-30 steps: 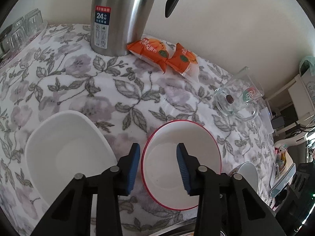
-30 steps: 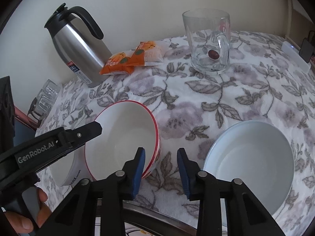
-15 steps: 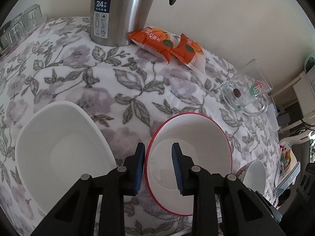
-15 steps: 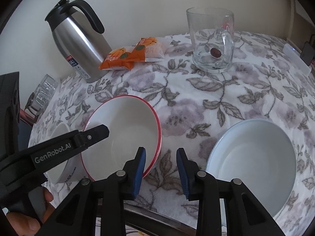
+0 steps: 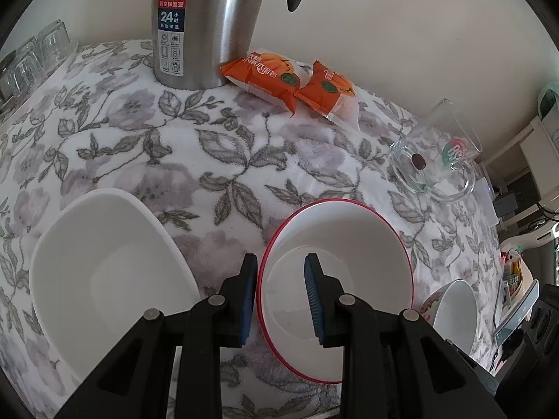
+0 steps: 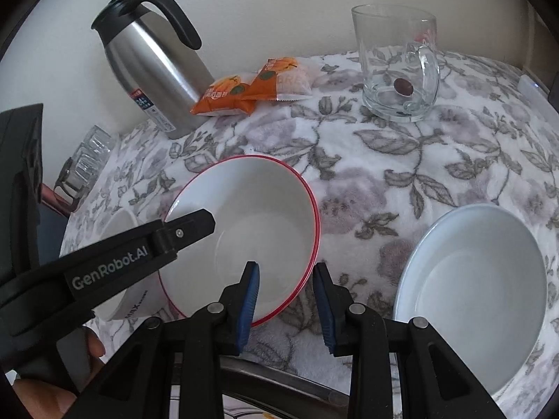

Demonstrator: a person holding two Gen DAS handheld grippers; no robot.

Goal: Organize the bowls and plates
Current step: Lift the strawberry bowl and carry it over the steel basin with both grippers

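Note:
A white bowl with a red rim stands on the flowered cloth between both grippers. My left gripper is shut on its left rim, the outer pad against the rim and the other pad inside. One of its fingers shows over that rim in the right wrist view. My right gripper is shut on the bowl's near right rim in the same way. A plain white bowl sits to the left. A pale blue bowl sits to the right.
At the back stand a steel thermos jug, two orange snack packets and a glass mug. Small glasses line the far left. A person's hand holds the left gripper.
My left gripper's jaws have narrowed onto the red-rimmed bowl's left rim. The right gripper keeps the same width at the opposite rim. The bowl has barely shifted.

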